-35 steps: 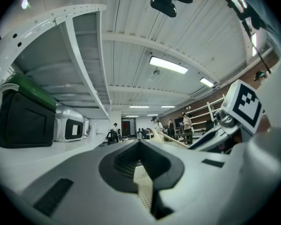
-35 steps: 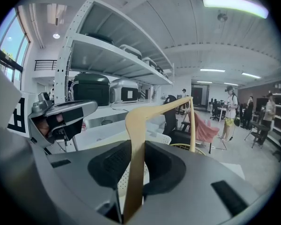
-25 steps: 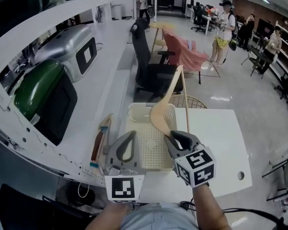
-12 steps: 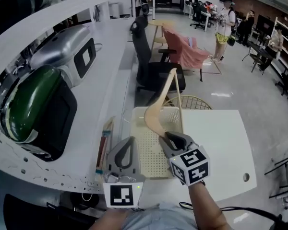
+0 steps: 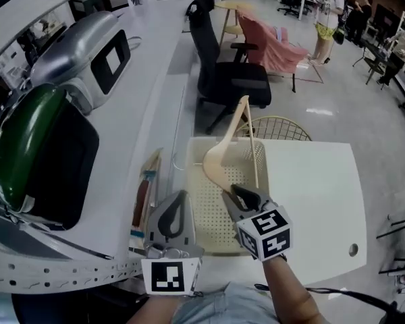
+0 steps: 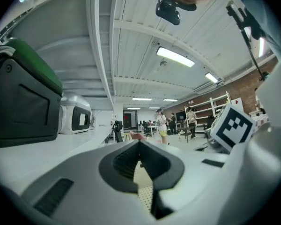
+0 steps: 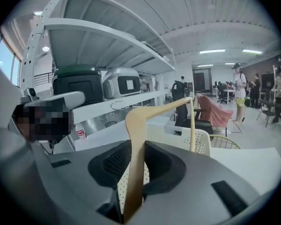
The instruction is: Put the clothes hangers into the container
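Wooden hanger (image 5: 224,155) lowered further toward the container (image 5: 194,171).
It is clamped by the right gripper (image 5: 233,196); left gripper (image 5: 181,196) is closed, empty.

The left tool (image 6: 139,144) fills the lower foreground, its grey jaws brought together at the tips with nothing held between them. Through the narrow slot below the tips, a perforated cream container (image 6: 144,191) is seen. At the left a green-and-black machine (image 6: 18,97) is set on the white tabletop (image 6: 61,146), with a silver machine (image 6: 76,118) beyond it. A marker cube (image 6: 232,125) is seen at the right. Far back, people (image 6: 161,123) are seen standing under lit ceiling lights (image 6: 175,57).
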Action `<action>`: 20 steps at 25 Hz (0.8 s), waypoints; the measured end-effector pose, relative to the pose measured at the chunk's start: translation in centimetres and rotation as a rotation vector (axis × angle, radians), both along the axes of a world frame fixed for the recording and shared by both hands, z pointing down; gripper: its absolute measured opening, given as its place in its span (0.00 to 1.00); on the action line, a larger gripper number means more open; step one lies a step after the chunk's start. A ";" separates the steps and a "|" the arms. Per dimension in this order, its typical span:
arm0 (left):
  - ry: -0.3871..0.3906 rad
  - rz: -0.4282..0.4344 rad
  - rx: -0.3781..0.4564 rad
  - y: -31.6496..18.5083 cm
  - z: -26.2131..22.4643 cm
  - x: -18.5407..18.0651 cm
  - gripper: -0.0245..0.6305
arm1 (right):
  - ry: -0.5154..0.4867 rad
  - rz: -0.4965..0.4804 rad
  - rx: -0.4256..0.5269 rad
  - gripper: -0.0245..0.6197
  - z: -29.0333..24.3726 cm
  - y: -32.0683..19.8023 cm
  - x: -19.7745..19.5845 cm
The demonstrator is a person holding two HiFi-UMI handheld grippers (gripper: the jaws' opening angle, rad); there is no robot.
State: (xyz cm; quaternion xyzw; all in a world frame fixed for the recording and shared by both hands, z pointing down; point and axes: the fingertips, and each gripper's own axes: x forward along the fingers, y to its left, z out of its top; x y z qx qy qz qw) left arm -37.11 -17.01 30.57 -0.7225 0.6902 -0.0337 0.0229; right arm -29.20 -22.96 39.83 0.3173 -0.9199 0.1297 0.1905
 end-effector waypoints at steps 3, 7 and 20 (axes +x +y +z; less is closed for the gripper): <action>-0.005 -0.011 -0.026 -0.6 1.1 -0.2 0.05 | 0.002 0.005 -0.022 0.19 1.6 -0.5 -0.2; -0.013 -0.020 -0.054 -0.9 2.2 -0.6 0.05 | 0.005 0.012 -0.055 0.19 3.7 -1.0 -0.1; -0.010 -0.029 -0.097 -2.4 3.6 -1.9 0.05 | 0.052 0.000 -0.142 0.19 8.0 -1.9 -1.3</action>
